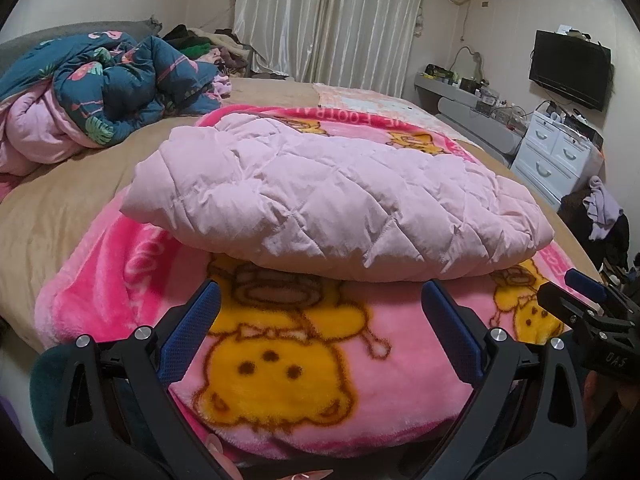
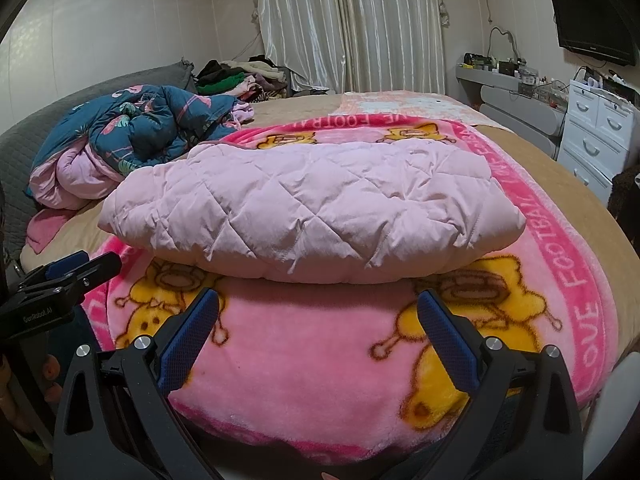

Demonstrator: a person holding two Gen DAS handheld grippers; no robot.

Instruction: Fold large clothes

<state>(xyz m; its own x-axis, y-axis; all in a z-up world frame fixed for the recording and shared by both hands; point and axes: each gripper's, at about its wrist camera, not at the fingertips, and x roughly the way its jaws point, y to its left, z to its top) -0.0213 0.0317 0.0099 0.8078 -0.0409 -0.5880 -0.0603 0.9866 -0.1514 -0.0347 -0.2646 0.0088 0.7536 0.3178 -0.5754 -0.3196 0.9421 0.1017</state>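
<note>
A pale pink quilted garment (image 1: 328, 200) lies folded into a thick bundle on a pink cartoon blanket (image 1: 280, 368) on the bed. It also shows in the right wrist view (image 2: 312, 208). My left gripper (image 1: 320, 300) is open and empty, just in front of the bundle's near edge. My right gripper (image 2: 318, 308) is open and empty too, just short of the same edge. The right gripper shows at the right of the left wrist view (image 1: 576, 292); the left gripper shows at the left of the right wrist view (image 2: 76, 268).
A crumpled teal flamingo duvet (image 1: 120, 84) lies at the back left of the bed, with a clothes pile (image 1: 208, 46) behind it. White drawers (image 1: 556, 156) and a wall television (image 1: 570, 68) stand to the right. The tan bed sheet (image 1: 60, 208) lies around the blanket.
</note>
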